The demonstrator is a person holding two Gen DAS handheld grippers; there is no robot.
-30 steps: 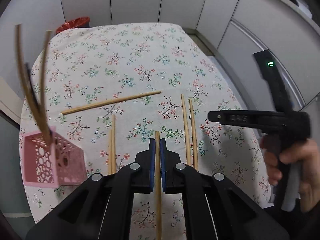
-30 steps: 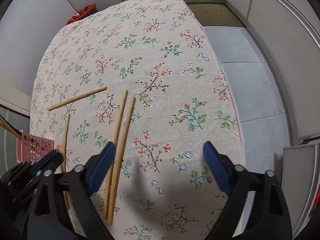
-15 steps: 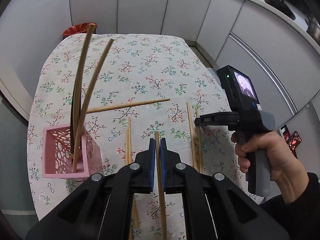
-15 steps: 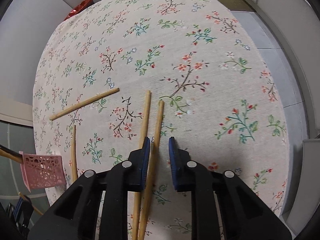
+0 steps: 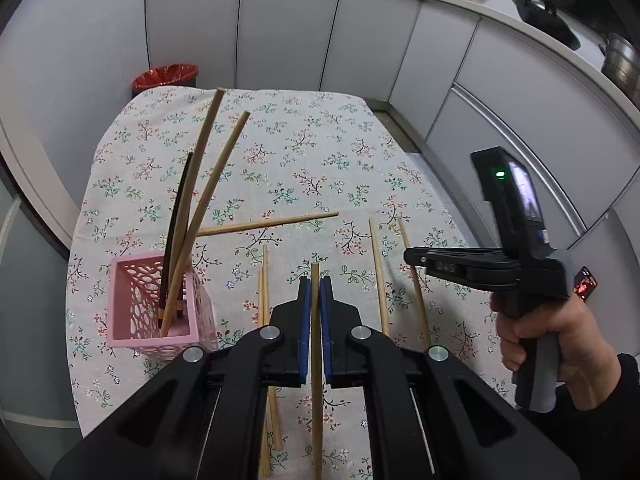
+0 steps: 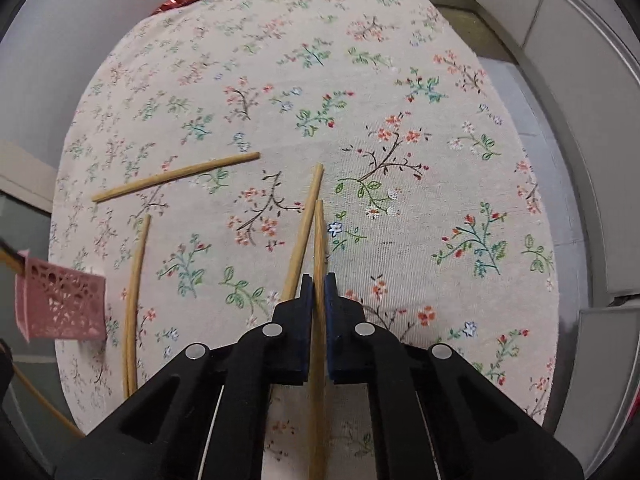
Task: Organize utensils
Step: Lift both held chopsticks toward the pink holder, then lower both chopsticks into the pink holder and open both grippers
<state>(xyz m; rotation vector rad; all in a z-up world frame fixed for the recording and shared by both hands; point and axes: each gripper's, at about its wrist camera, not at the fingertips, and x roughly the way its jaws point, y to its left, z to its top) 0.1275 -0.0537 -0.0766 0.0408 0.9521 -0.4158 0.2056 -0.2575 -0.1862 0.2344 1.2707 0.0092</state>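
My left gripper is shut on a wooden chopstick held above the flowered tablecloth. To its left stands a pink lattice basket with two wooden chopsticks and one dark one leaning in it. My right gripper, also in the left wrist view, points steeply down. Its jaws are closing, with the pads pressed on a chopstick. A second chopstick lies just left of that one. One slanted chopstick and a pair lie further left.
A red bin stands beyond the table's far left corner. Grey cabinets line the back and right. The table's right edge drops to the floor. A hand grips the right tool. The basket sits at the left edge.
The right gripper's jaws went from wide open to shut around the right chopstick of the pair. The left gripper, still gripping its chopstick, rose and drew back, so the basket shows more fully.
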